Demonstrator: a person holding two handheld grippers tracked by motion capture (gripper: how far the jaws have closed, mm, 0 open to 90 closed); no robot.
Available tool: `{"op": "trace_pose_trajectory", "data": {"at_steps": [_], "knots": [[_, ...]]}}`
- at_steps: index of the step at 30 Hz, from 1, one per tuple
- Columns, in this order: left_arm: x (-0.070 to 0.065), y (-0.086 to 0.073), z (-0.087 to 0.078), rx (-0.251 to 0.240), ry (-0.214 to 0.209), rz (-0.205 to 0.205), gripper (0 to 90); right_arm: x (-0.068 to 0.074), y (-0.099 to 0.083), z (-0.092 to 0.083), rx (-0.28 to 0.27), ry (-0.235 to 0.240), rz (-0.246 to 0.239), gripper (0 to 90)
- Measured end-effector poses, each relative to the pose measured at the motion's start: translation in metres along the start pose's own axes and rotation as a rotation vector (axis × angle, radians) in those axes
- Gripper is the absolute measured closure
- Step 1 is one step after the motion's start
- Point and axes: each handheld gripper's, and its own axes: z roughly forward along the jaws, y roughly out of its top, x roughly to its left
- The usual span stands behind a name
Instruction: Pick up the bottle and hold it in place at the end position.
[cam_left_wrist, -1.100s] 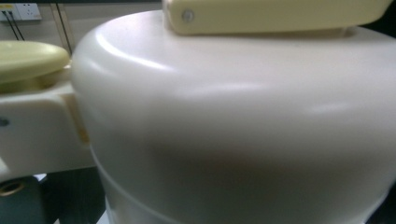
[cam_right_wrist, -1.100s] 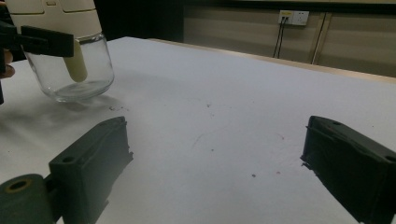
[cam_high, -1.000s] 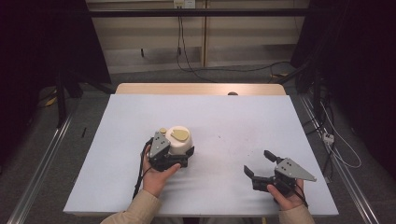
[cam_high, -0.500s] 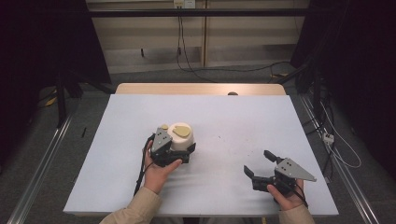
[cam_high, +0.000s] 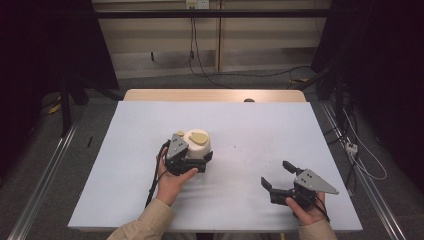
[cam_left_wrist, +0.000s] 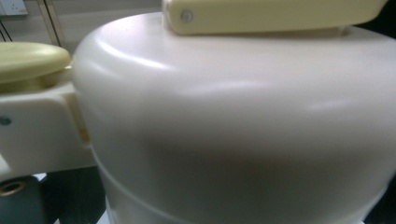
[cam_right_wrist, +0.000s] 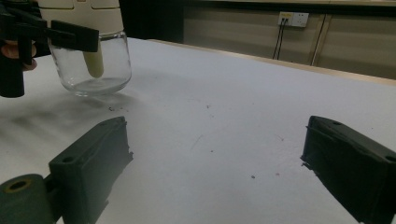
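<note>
1. Your left gripper (cam_high: 192, 161) clamps the jar (cam_high: 197, 144) just under its cream lid (cam_left_wrist: 233, 93).
2. The jar hangs just above the table (cam_high: 125, 165), near its middle.
3. Your right gripper (cam_high: 280, 176), well right of the jar, rests with jaws spread wide, empty.

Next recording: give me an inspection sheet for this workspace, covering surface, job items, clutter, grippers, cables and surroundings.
Surface: white table, a few small dark specks near the middle.
Job's things: clear glass jar with cream lid, upright left of centre.
Clutter: nothing seen.
Grippers: left gripper against the jar's lid, jaw on its side in the right gripper view; grip cannot be confirmed. Right gripper open, holding nothing, near the front right edge.
Cables: black cable trailing from the left gripper; more cables on the floor at right.
Surroundings: wall socket, dark curtains at the sides.
</note>
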Motion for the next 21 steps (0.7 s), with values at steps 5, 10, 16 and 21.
{"op": "trace_pose_trajectory", "data": {"at_steps": [5,10,16,21], "knots": [[0.000,0.002,0.003,-0.003,-0.001,-0.006,5.0,0.000,0.000,0.000,0.000,0.001,0.000,6.6],[-0.001,0.004,0.006,0.003,-0.002,0.001,5.1,0.000,0.000,-0.001,-0.003,0.002,-0.003,6.6],[-0.001,0.005,0.010,0.008,-0.009,-0.004,5.1,-0.001,0.000,-0.001,-0.007,0.001,-0.001,6.6],[0.000,0.007,0.014,0.001,-0.005,-0.005,5.1,-0.001,0.000,-0.002,-0.009,0.001,-0.001,6.6]]}}
